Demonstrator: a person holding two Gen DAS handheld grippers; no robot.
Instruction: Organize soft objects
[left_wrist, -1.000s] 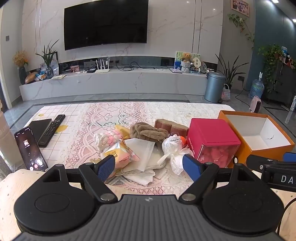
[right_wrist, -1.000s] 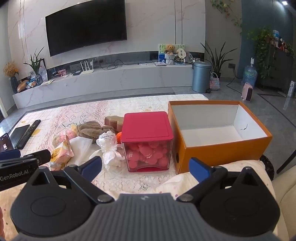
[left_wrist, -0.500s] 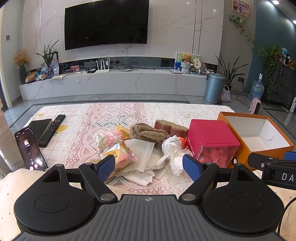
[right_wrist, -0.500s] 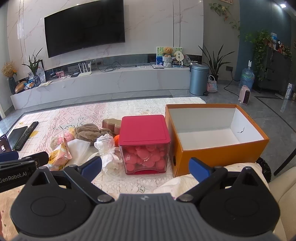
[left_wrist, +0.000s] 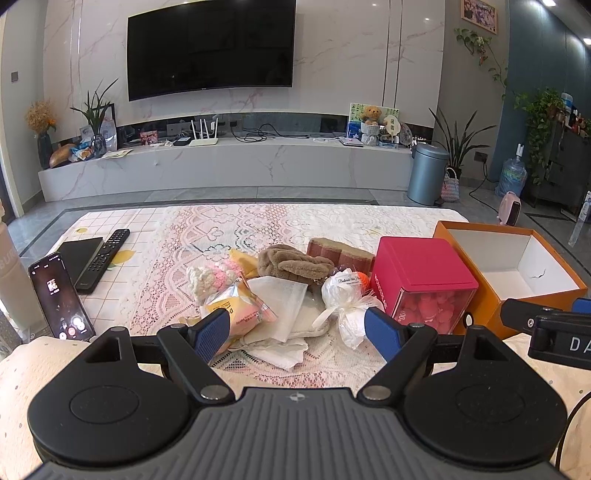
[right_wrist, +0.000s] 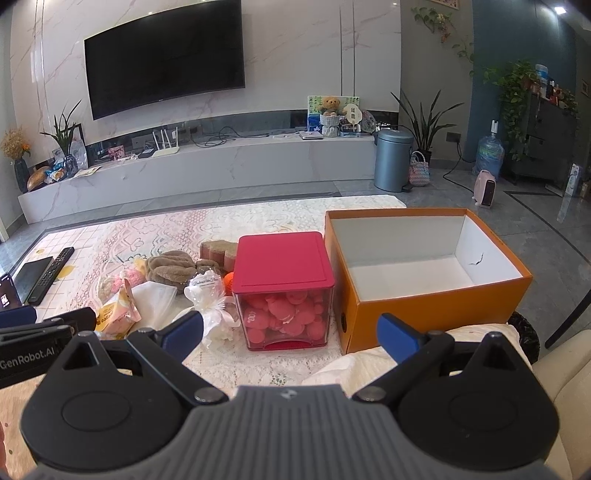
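Observation:
A heap of soft items lies on the lace cloth: a brown plush (left_wrist: 293, 262) (right_wrist: 173, 267), a pink and white knit piece (left_wrist: 212, 275), a yellow snack pack (left_wrist: 240, 310) (right_wrist: 114, 314), white fabric pouches (left_wrist: 284, 310) and a white gauze bundle (left_wrist: 341, 295) (right_wrist: 208, 295). Right of them stand a red-lidded clear box of pink pieces (left_wrist: 421, 284) (right_wrist: 284, 288) and an open orange box (left_wrist: 517, 266) (right_wrist: 424, 273), empty inside. My left gripper (left_wrist: 297, 332) hangs open just short of the heap. My right gripper (right_wrist: 291, 334) is open before the red box.
A phone (left_wrist: 61, 299), a black remote (left_wrist: 103, 258) and a dark tablet (left_wrist: 79, 254) lie at the table's left. Beyond the table are a TV wall, a low marble console, a grey bin (right_wrist: 393, 158) and plants. A cream cushion (right_wrist: 388, 360) sits under the right gripper.
Both views have shifted slightly, with the table objects sitting a little farther and higher in frame. Both grippers stay open and nothing on the table has moved.

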